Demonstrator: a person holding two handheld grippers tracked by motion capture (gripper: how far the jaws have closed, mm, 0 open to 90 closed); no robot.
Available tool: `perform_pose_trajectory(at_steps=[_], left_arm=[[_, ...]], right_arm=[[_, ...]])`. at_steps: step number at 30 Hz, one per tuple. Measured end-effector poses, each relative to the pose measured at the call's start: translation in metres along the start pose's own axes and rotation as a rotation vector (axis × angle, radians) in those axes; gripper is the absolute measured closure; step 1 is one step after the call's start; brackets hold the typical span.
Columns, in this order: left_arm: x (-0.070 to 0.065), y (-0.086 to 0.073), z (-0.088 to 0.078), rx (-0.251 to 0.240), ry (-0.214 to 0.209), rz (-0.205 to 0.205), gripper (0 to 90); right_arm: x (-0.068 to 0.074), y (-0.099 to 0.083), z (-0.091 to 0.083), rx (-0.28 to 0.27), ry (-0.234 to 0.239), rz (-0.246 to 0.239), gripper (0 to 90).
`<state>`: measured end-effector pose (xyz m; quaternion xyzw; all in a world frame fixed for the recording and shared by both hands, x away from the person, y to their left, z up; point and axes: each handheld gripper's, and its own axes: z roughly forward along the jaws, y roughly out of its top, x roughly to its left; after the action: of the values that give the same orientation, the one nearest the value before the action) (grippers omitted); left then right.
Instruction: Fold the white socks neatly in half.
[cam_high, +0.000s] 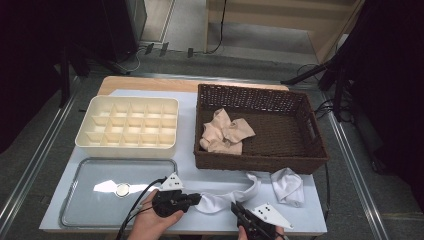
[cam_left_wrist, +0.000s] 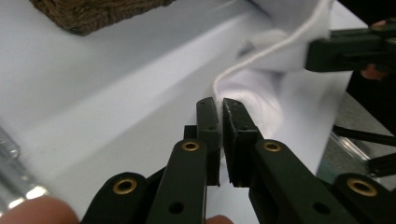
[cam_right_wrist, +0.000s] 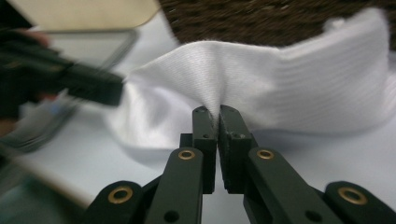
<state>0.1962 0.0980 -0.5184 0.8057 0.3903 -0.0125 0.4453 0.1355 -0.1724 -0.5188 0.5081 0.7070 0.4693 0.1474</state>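
A long white sock (cam_high: 225, 198) lies stretched on the table in front of the wicker basket (cam_high: 260, 161). My left gripper (cam_high: 199, 199) is shut on the sock's left end; in the left gripper view the jaws (cam_left_wrist: 220, 105) pinch the sock's (cam_left_wrist: 252, 93) rim. My right gripper (cam_high: 234, 206) is shut on the sock's near edge a little to the right. In the right gripper view its jaws (cam_right_wrist: 218, 112) pinch a fold of the ribbed fabric (cam_right_wrist: 289, 88), which lifts into a small peak. The left gripper (cam_right_wrist: 119, 91) shows blurred at that view's left.
A second white sock (cam_high: 287, 186) lies crumpled to the right, near the table's front edge. Beige socks (cam_high: 225, 132) lie inside the basket. A cream divided organizer (cam_high: 127, 127) stands at back left, with a shallow metal tray (cam_high: 80, 200) in front of it.
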Motion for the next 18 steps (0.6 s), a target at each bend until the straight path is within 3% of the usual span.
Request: perform_pose_trajectory(at_steps=[4, 8, 10, 12, 14, 18], left_arm=[[0.002, 0.003, -0.006, 0.034, -0.040, 0.018, 87.4], [0.006, 0.003, 0.003, 0.031, 0.055, 0.037, 84.8], [0.010, 0.002, 0.005, 0.017, 0.087, 0.027, 82.8], [0.014, 0.000, 0.005, -0.002, 0.117, 0.017, 81.1], [0.018, 0.000, 0.005, -0.009, 0.128, 0.014, 80.8], [0.021, 0.000, 0.005, -0.026, 0.132, 0.000, 79.0]], right_arm=[[0.006, 0.004, -0.020, 0.053, 0.058, 0.010, 86.9], [0.003, 0.003, -0.010, 0.055, 0.046, -0.014, 78.5], [-0.004, 0.005, -0.007, -0.006, 0.062, -0.005, 72.4], [-0.015, 0.012, -0.009, -0.083, 0.024, 0.002, 70.5], [-0.031, 0.020, -0.011, -0.121, -0.042, -0.002, 70.9], [-0.066, 0.029, 0.004, -0.082, -0.177, -0.018, 64.5]])
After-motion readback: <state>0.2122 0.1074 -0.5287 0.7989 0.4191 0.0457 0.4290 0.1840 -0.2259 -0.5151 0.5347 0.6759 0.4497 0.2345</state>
